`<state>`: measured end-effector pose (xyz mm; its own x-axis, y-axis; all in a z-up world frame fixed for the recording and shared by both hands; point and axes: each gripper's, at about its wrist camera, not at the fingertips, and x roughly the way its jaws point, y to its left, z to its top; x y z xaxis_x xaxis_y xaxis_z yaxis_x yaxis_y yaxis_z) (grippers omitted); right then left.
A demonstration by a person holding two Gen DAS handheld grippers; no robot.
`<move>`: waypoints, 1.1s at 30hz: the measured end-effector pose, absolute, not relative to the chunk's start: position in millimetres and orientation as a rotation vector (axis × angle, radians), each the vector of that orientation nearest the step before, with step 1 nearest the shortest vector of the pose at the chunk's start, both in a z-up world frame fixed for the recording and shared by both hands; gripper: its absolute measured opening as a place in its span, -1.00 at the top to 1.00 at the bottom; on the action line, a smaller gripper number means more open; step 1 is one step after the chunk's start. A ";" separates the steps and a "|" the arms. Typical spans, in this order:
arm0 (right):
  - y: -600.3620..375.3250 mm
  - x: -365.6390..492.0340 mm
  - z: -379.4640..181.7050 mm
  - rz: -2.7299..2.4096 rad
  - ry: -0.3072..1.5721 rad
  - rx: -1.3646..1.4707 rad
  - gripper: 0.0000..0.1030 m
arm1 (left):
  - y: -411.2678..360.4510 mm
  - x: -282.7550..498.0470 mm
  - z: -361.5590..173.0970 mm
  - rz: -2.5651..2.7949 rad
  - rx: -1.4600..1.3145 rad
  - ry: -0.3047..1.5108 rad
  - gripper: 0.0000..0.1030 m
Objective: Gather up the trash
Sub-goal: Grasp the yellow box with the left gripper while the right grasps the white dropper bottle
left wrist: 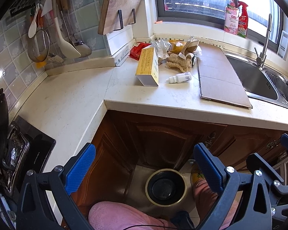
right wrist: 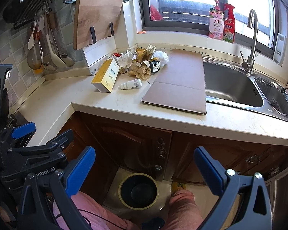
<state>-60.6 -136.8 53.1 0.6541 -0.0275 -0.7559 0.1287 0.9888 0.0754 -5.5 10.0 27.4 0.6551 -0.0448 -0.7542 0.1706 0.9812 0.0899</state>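
A heap of trash lies at the back of the counter: a yellow-and-white box (left wrist: pixel 147 68) (right wrist: pixel 105 75), a small white dropper bottle (left wrist: pixel 179 77) (right wrist: pixel 131 84), a frayed loofah (left wrist: pixel 179 62) (right wrist: pixel 139 71), crumpled paper (left wrist: pixel 162 48) (right wrist: pixel 126 57), a red wrapper (left wrist: pixel 137 50) and a flat cardboard sheet (left wrist: pixel 218 74) (right wrist: pixel 179 80). A black bin (left wrist: pixel 166 186) (right wrist: pixel 138 190) with a pale rim stands on the floor below. My left gripper (left wrist: pixel 144 169) and right gripper (right wrist: pixel 144 171) both hang open and empty above the bin, well short of the counter.
A steel sink (right wrist: pixel 234 88) with a faucet (right wrist: pixel 250 40) lies right of the cardboard. Two cleaner bottles (right wrist: pixel 221 23) stand on the sill. Utensils (left wrist: pixel 48 36) and a cutting board (left wrist: pixel 121 5) hang at the left wall. A stove (left wrist: pixel 15 153) sits at left. Pink-trousered legs (right wrist: pixel 184 209) flank the bin.
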 end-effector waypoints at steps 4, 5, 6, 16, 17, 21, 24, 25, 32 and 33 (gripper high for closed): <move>-137.4 -53.3 52.2 -0.081 0.855 0.116 -1.00 | 9.8 3.4 31.0 -0.140 0.171 0.840 -0.95; -137.8 -50.5 52.3 -0.081 0.854 0.113 -1.00 | 9.8 6.7 32.8 -0.148 0.171 0.834 -0.95; -138.5 -48.9 52.3 -0.081 0.853 0.112 -1.00 | 9.4 9.3 34.3 -0.152 0.172 0.829 -0.95; -156.9 -8.7 53.0 -0.083 0.845 0.121 -1.00 | 1.3 51.8 38.8 -0.188 0.176 0.842 -0.94; -159.4 -2.2 52.4 -0.082 0.847 0.119 -1.00 | -0.1 55.8 38.0 -0.192 0.175 0.849 -0.92; -166.2 25.8 49.4 -0.064 0.852 0.106 -0.99 | -6.7 79.5 32.0 -0.206 0.187 0.882 -0.90; -168.6 48.6 47.9 -0.040 0.847 0.081 -0.99 | -9.7 102.1 26.3 -0.232 0.165 0.934 -0.85; -168.9 56.5 47.4 -0.030 0.844 0.072 -0.99 | -10.1 111.9 24.2 -0.234 0.154 0.955 -0.83; -168.3 109.9 42.8 0.067 0.852 -0.004 -0.99 | -12.0 174.8 10.6 -0.188 0.146 1.031 -0.42; -167.9 115.7 42.4 0.083 0.852 -0.012 -0.99 | -12.2 182.6 9.5 -0.179 0.153 1.026 -0.39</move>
<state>115.7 -167.9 42.4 0.6555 0.0680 -0.7521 -0.0776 0.9967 0.0224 182.6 -12.2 9.5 0.5058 -0.0761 -0.8593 0.2191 0.9748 0.0427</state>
